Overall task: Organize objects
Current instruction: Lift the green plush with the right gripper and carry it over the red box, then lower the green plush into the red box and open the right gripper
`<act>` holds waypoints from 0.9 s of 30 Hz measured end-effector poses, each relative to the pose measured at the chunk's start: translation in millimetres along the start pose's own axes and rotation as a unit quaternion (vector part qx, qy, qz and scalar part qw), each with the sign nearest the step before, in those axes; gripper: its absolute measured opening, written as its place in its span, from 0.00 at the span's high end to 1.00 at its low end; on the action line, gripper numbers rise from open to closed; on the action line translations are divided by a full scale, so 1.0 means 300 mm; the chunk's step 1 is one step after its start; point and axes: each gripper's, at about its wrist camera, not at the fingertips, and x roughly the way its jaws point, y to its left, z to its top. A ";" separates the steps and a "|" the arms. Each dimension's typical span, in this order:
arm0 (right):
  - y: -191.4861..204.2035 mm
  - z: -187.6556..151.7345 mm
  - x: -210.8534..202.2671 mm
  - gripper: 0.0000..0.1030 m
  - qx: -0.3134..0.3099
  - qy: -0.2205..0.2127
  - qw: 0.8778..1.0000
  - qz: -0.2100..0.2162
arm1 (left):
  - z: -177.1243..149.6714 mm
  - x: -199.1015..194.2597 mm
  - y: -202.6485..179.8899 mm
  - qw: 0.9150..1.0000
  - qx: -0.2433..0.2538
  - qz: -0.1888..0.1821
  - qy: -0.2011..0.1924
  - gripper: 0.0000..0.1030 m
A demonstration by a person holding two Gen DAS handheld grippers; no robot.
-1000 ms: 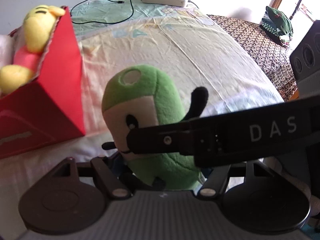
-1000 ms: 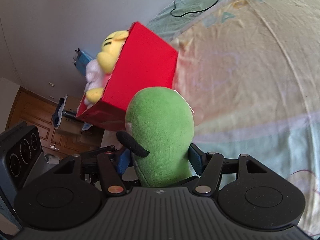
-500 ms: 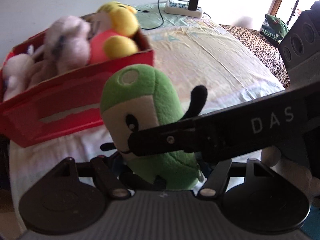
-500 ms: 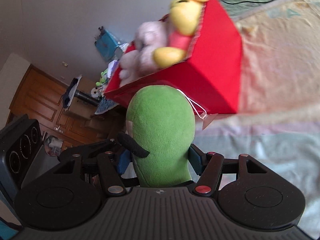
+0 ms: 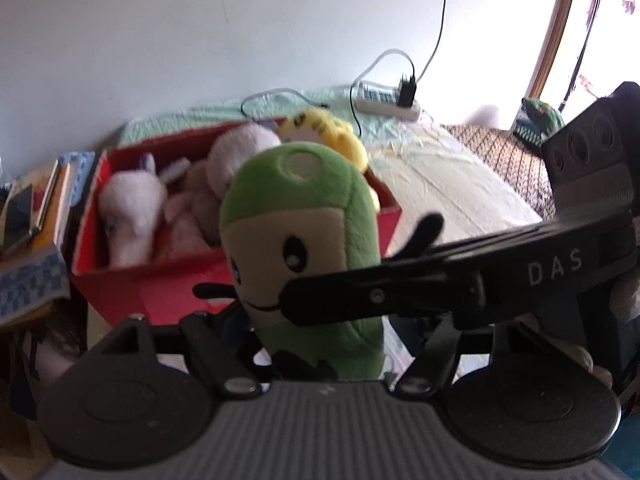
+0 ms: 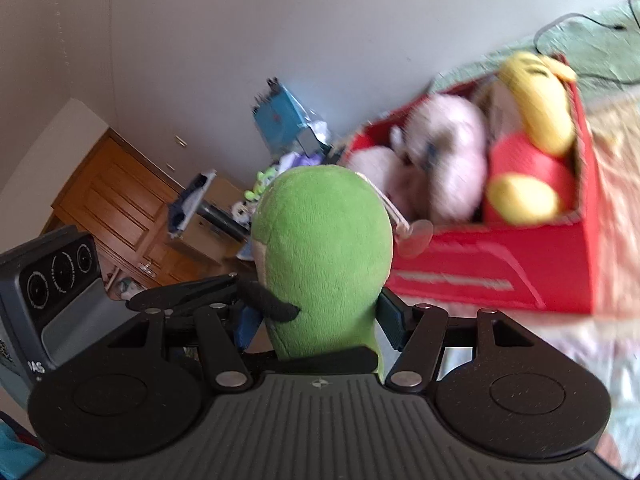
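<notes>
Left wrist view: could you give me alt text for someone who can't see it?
A green plush toy with a smiling face is held upright by two claws, the right claw reaching across its front. Behind it, a red box of stuffed animals sits on a bed.

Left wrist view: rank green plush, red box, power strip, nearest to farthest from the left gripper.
1. Green plush: held in the left gripper, centre.
2. Red box: just behind it, on the left.
3. Power strip: far end of the bed, by the wall.
</notes>
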 end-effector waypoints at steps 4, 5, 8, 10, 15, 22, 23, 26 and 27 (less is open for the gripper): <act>0.043 0.053 0.020 0.39 -0.012 -0.029 0.999 0.011 | 0.057 -0.048 0.057 0.999 0.004 0.001 -0.048 0.29; 0.050 0.067 0.026 0.39 -0.015 -0.037 0.999 0.012 | 0.073 -0.051 0.065 0.998 0.006 0.003 -0.059 0.28; 0.064 0.105 0.051 0.39 -0.028 -0.056 0.998 0.006 | 0.114 -0.044 0.084 0.997 0.011 0.012 -0.078 0.27; 0.071 0.125 0.068 0.39 -0.035 -0.066 0.997 -0.005 | 0.138 -0.026 0.100 0.996 0.012 0.015 -0.084 0.26; 0.048 0.178 0.100 0.39 -0.035 -0.086 0.995 -0.026 | 0.193 0.042 0.157 0.997 -0.007 0.001 -0.082 0.26; -0.019 0.217 0.162 0.39 -0.021 -0.081 0.995 -0.053 | 0.217 0.156 0.208 0.998 -0.023 0.002 -0.065 0.25; -0.027 0.217 0.175 0.39 -0.021 -0.077 0.995 -0.059 | 0.217 0.174 0.216 0.998 -0.025 0.004 -0.060 0.25; -0.042 0.211 0.203 0.38 -0.023 -0.067 0.995 -0.072 | 0.205 0.226 0.236 0.999 -0.028 0.011 -0.042 0.25; -0.048 0.207 0.200 0.38 -0.018 -0.066 0.995 -0.068 | 0.200 0.240 0.243 0.999 -0.030 0.013 -0.037 0.25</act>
